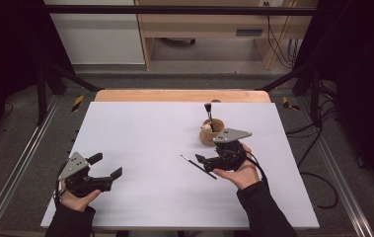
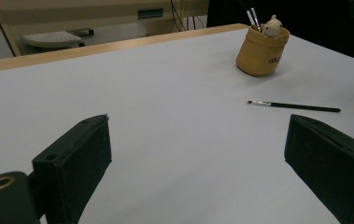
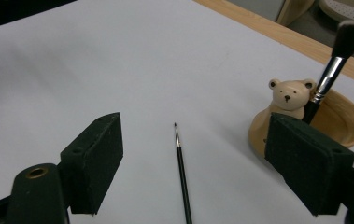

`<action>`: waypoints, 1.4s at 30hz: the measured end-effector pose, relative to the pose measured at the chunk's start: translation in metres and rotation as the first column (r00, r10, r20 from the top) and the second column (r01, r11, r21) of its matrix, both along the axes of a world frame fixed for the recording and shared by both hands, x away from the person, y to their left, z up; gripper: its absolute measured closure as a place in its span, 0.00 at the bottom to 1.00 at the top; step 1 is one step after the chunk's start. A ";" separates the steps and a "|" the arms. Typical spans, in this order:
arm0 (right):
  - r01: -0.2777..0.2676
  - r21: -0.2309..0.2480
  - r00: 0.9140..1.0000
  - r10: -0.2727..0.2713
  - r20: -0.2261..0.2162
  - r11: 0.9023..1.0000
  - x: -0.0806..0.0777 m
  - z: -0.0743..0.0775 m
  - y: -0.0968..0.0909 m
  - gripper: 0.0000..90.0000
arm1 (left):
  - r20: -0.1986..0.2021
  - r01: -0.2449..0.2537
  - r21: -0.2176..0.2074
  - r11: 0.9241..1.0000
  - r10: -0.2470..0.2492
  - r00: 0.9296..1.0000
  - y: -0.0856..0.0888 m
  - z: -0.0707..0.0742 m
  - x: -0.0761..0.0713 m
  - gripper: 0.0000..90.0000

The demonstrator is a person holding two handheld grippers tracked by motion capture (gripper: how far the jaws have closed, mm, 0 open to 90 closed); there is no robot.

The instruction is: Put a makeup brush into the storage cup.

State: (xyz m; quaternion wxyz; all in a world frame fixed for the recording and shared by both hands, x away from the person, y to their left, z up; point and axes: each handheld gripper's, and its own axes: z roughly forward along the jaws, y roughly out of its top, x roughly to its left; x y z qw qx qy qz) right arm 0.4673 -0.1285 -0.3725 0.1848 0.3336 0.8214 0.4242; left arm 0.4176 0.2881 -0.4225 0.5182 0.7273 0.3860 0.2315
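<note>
Thin black paintbrush [image 3: 181, 173] is lying flat on the white table [image 1: 145, 133], a bit right of centre and just near-left of the wooden bear pen holder [image 2: 261, 52], which has a fluffy makeup brush [image 3: 338, 56] standing in it. Right gripper [image 1: 208, 159] sits right over the brush's near end with its jaws spread wide on either side, not pinching it. Left gripper [image 1: 106, 167] is way off at the near left, also wide open with nothing in it.

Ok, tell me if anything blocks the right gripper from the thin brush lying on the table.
Nothing visible does. The thin brush lies flat on bare table between the open jaws of the right gripper. The bear holder stands off to one side.
</note>
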 end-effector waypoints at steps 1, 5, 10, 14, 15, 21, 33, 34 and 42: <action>-0.005 -0.008 1.000 0.005 -0.006 1.000 0.001 0.000 0.002 0.22 | 0.000 0.001 0.001 1.000 -0.001 1.000 0.000 0.000 0.000 0.08; -0.011 -0.043 1.000 0.010 -0.023 0.999 0.007 -0.003 0.011 0.23 | 0.002 0.004 0.001 1.000 -0.004 1.000 0.000 0.000 0.000 0.07; -0.032 -0.084 0.999 0.030 -0.028 0.996 0.011 -0.004 0.022 0.23 | 0.003 0.007 0.002 1.000 -0.007 1.000 -0.001 0.000 0.000 0.07; -0.030 -0.103 0.999 0.026 -0.042 0.994 0.017 -0.005 0.029 0.23 | 0.003 0.008 0.000 1.000 -0.008 1.000 0.000 0.001 0.000 0.07; -0.029 -0.105 0.999 0.024 -0.047 0.994 0.019 -0.005 0.031 0.23 | 0.003 0.007 -0.001 1.000 -0.007 1.000 0.000 0.001 0.000 0.07; -0.037 -0.148 0.998 0.028 -0.065 0.988 0.028 -0.010 0.039 0.24 | 0.004 0.009 0.001 1.000 -0.009 1.000 -0.001 0.001 0.000 0.07; -0.050 -0.230 0.992 0.021 -0.126 0.972 0.044 -0.028 0.047 0.25 | 0.004 0.011 0.002 1.000 -0.011 1.000 -0.001 0.001 0.000 0.07; -0.050 -0.241 0.991 0.019 -0.132 0.969 0.044 -0.029 0.048 0.25 | 0.006 0.011 0.000 1.000 -0.011 1.000 -0.001 0.001 0.000 0.07; -0.063 -0.278 0.987 0.018 -0.163 0.959 0.050 -0.037 0.052 0.26 | 0.006 0.013 0.001 1.000 -0.013 1.000 -0.002 0.001 0.000 0.07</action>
